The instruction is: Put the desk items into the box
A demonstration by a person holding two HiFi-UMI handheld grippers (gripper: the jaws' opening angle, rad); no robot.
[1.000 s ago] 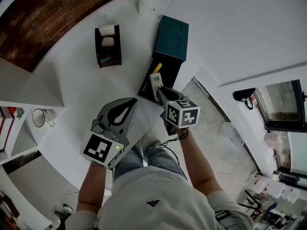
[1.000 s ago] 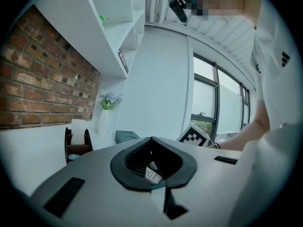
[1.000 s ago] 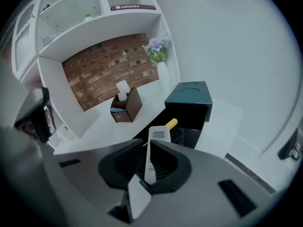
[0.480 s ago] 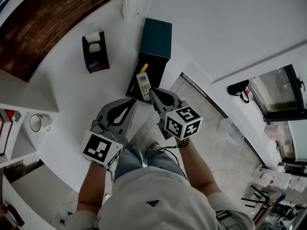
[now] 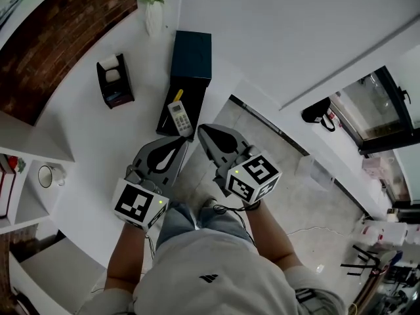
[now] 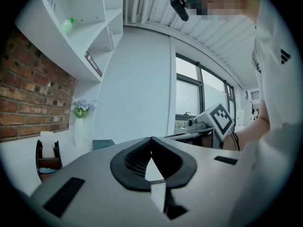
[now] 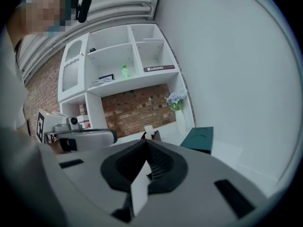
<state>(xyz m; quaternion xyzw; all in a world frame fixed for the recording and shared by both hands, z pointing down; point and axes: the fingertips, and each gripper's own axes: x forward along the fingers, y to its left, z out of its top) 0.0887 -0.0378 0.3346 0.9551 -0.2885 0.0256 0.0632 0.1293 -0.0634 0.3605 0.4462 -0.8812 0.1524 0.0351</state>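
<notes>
head view: the remote (image 5: 178, 117) and yellow pen (image 5: 177, 96) lie in the open box (image 5: 194, 92) at the desk (image 5: 98, 136) edge, so that drop looks done. the tape holder (image 5: 113, 81) waits well apart. the right gripper (image 5: 202, 129), over the remote a second ago, has pulled back.

left gripper view: the left gripper (image 6: 151, 138) is pinched together, empty, parked in reserve.

right gripper view: jaws closed on nothing, box ahead.
</notes>
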